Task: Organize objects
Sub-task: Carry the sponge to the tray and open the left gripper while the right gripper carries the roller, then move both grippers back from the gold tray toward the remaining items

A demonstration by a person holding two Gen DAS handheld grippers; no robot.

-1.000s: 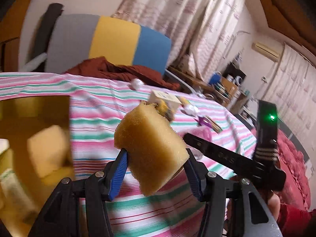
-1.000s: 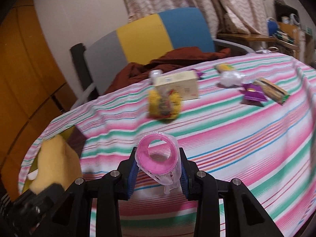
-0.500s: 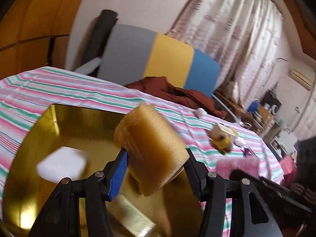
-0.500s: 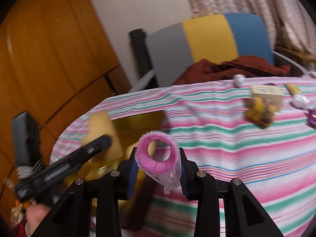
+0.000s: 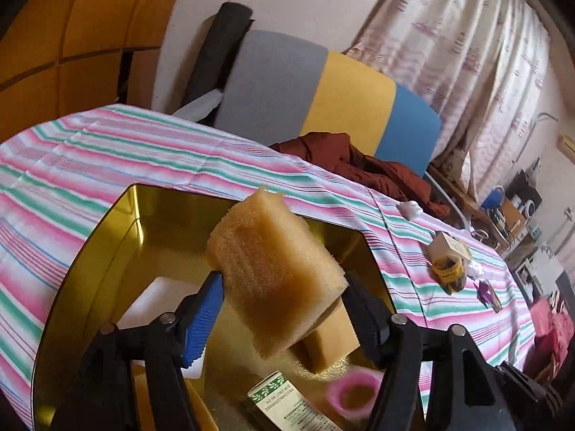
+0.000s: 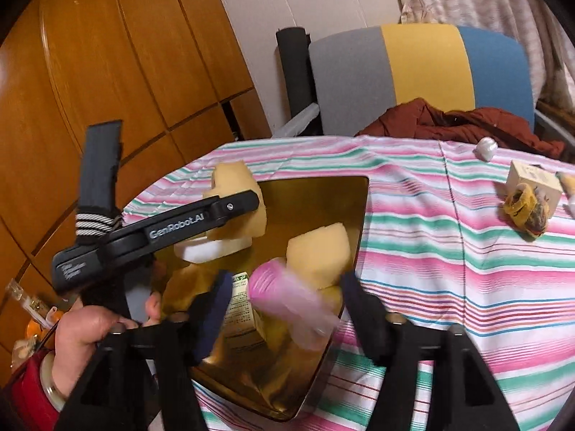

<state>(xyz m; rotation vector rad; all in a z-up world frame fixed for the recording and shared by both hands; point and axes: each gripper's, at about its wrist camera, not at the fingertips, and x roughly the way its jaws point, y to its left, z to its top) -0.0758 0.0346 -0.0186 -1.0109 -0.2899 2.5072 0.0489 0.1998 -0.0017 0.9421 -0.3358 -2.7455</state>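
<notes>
A gold tray (image 5: pixel 107 237) (image 6: pixel 354 215) sits on the striped tablecloth. My left gripper (image 5: pixel 280 309) is shut on a yellow sponge (image 5: pixel 273 276) and holds it above the tray; it also shows in the right wrist view (image 6: pixel 237 194). My right gripper (image 6: pixel 284 305) is open over the tray's near end. A pink roll in clear wrap (image 6: pixel 287 298), blurred, lies loose between its fingers, touching neither; it also shows in the left wrist view (image 5: pixel 354 393). In the tray lie another yellow sponge (image 6: pixel 320 251), a white block (image 6: pixel 208 249) and a green-printed box (image 5: pixel 287 404).
On the cloth to the right lie a small cream box (image 6: pixel 535 176), a yellow net bag (image 6: pixel 526 213), a white ball (image 6: pixel 485 149) and a purple wrapper (image 5: pixel 485 292). A grey, yellow and blue chair (image 6: pixel 424 68) with a red cloth stands behind the table.
Both grippers have swung left over the gold tray. My right gripper has opened and the pink roll has come loose from it. My left gripper still grips the sponge.
</notes>
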